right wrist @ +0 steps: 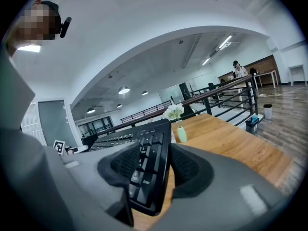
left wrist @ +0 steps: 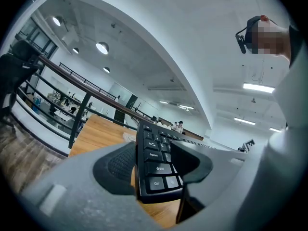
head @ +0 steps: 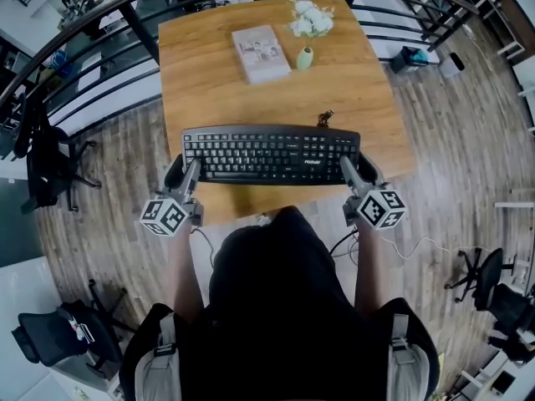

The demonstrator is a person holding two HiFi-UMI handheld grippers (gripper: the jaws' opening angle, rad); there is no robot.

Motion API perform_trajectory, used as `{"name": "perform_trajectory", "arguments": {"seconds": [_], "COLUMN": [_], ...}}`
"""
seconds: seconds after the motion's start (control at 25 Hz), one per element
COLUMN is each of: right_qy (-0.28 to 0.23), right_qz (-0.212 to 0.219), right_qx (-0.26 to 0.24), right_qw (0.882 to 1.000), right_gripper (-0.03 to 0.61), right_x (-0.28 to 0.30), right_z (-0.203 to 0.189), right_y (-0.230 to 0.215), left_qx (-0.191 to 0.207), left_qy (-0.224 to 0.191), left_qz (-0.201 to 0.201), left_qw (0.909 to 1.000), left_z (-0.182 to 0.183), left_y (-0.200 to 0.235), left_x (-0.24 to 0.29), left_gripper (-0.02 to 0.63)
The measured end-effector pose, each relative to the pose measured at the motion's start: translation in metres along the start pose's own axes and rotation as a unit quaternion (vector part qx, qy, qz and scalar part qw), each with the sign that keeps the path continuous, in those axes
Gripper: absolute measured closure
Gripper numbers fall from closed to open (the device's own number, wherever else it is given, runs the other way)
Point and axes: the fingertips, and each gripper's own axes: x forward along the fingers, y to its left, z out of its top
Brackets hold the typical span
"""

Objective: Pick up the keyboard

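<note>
Head view: the keyboard (head: 270, 154) is at the near edge of the table (head: 217, 82), with the left gripper (head: 185, 172) and the right gripper (head: 354, 170) at its ends. Left gripper view: the jaws clamp the Ctrl end. Right gripper view: the jaws clamp the other end. Uneven lifting may twist it loose.

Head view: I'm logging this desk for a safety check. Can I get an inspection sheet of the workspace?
Surface: wooden table.
Job's things: black keyboard near the table's front edge.
Clutter: book, vase, white flowers, small dark item behind the keyboard.
Grippers: left gripper and right gripper each shut on a keyboard end.
Cables: thin cable on the floor at right.
Surroundings: railing, office chairs, wood floor.
</note>
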Motion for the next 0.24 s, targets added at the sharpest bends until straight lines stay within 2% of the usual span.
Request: {"name": "perform_trajectory", "arguments": {"seconds": [0.24], "right_qy": [0.005], "right_qz": [-0.001], "right_qx": [0.004], "right_qw": [1.0], "right_gripper": [0.385], "right_x": [0.0038], "right_z": [-0.0018], "right_y": [-0.0066], "left_qx": [-0.001], "left_qy": [0.001], "left_qz": [0.003], "left_qw": [1.0], "left_z": [-0.0035], "left_y": [-0.0002], "left_x": [0.0028], "left_gripper": [0.38]}}
